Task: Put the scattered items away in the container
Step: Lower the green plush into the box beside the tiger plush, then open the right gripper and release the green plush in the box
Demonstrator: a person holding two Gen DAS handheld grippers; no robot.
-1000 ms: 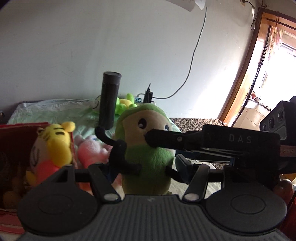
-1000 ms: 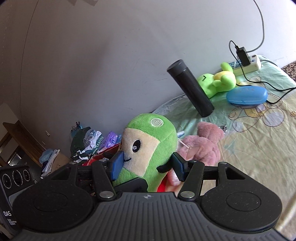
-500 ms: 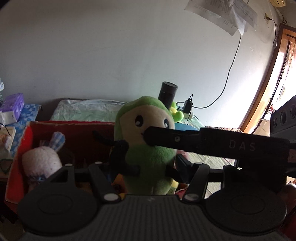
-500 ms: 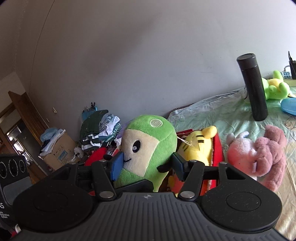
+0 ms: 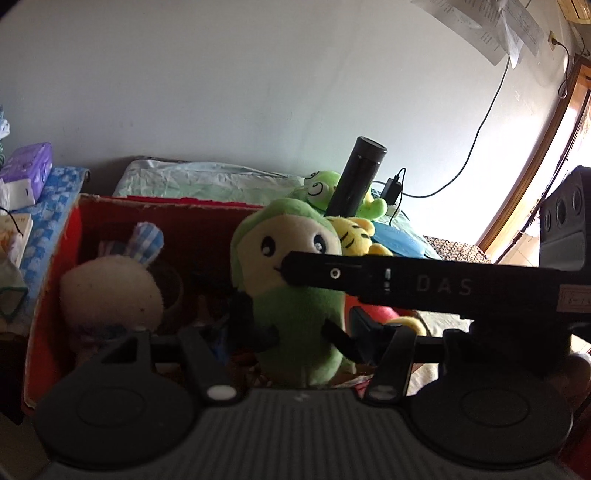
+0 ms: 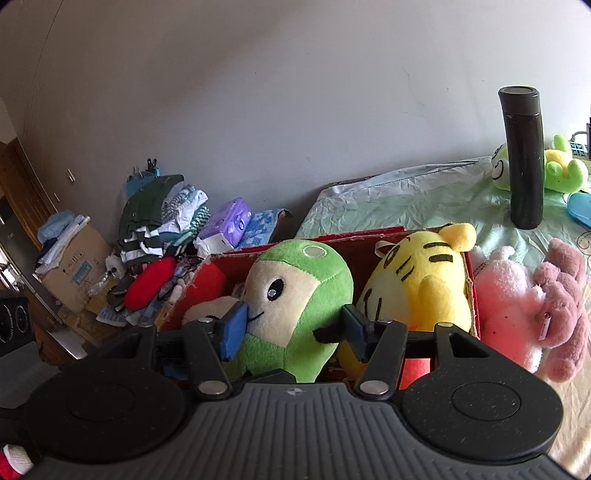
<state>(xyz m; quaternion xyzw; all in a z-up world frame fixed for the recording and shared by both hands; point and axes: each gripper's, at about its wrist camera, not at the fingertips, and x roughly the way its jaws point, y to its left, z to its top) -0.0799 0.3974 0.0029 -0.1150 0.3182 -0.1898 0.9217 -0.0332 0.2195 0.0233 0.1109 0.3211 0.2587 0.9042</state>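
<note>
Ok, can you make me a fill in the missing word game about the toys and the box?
1. Both grippers squeeze the ____ plush toy.
2. The box it hangs over is ____.
3. The toy with black stripes in the box is a yellow ____.
4. The tall flask standing on the bed is ____.

Missing words: green; red; tiger; black

The letters "DAS" stood in pale print on the black bar (image 5: 424, 286) crossing the left wrist view at about three o'clock; the papers (image 5: 491, 22) on the wall at one o'clock were unreadable.
</note>
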